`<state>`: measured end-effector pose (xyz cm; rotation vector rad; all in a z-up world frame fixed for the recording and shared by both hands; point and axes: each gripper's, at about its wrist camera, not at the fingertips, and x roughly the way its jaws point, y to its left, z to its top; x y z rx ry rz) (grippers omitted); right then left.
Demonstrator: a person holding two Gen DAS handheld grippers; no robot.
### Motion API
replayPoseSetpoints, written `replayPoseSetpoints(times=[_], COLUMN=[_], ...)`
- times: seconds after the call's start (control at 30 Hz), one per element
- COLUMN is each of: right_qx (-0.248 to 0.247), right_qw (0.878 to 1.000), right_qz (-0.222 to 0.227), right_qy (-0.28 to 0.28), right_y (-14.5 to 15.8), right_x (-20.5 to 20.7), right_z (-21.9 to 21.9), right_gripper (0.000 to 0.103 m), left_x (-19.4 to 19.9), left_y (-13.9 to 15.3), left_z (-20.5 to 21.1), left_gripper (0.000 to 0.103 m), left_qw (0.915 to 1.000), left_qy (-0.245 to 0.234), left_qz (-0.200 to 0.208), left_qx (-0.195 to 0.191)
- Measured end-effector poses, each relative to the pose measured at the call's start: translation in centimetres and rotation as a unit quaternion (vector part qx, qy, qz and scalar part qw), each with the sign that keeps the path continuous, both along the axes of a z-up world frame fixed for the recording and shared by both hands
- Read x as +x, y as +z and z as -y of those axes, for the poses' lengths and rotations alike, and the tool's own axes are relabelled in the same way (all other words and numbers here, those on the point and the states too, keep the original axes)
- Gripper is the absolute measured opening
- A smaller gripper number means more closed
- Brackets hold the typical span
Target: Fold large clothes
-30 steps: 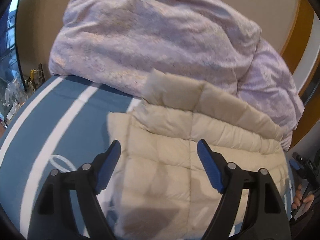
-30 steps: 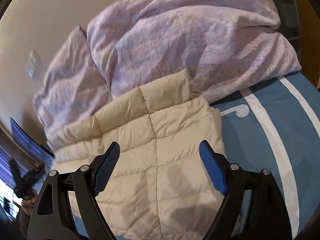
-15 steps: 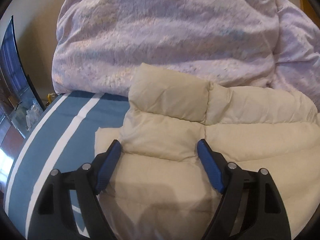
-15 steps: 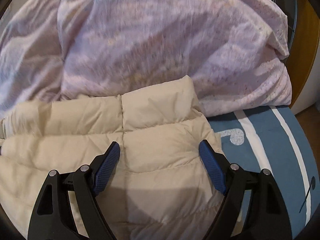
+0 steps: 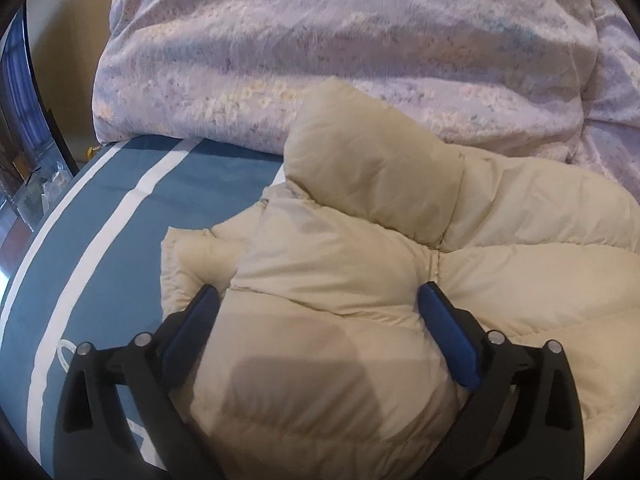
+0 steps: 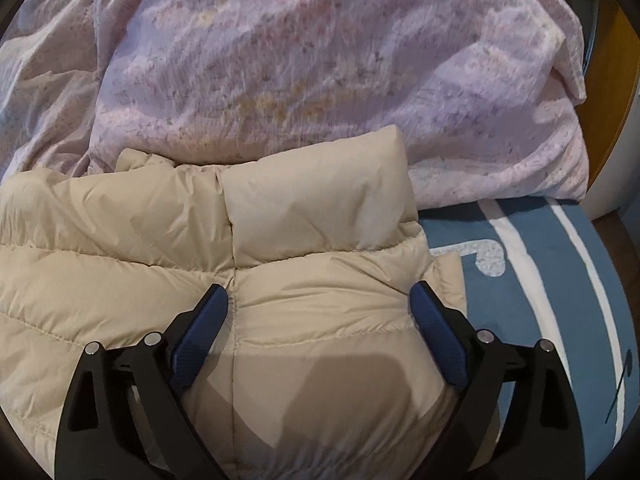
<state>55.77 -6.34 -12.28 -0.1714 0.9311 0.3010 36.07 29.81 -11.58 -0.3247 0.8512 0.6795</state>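
The left hand-held gripper [image 5: 316, 316] stands spread wide, its jaws having just been opening, with a puffed fold of the jacket [image 5: 500, 248] bulging up between the blue pads [image 5: 444, 328]; whether the pads press on the fabric I cannot tell. The right hand-held gripper [image 6: 320, 312] is likewise spread, jaws just opened further, straddling the jacket's [image 6: 120, 248] quilted top near its right end. The jacket lies on the bed [image 5: 120, 216], its far edge against the duvet [image 5: 340, 40] heaped at the bed's head. Its long axis runs across the bed, from one gripper to the other. Each gripper sits directly over its own end, pointing down and toward the head, so neither is nearer. The next move probably turns on both ends being taken together.
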Motion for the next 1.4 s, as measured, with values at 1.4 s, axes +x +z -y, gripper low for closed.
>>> replayPoseSetpoints(times=[1.4], right_qx=[0.006], right_qw=[1.0], right_qz=[-0.022], right_qy=[-0.019], right_y=[-0.5], right_x=[1.5], right_z=[0.7], right_gripper=[0.102], left_x=[-0.4], left_y=[-0.1], left_z=[-0.4], left_gripper=[0.101], left_qw=[0.9998], left_qy=[0.012], left_qz=[-0.004], left_qx=[-0.013])
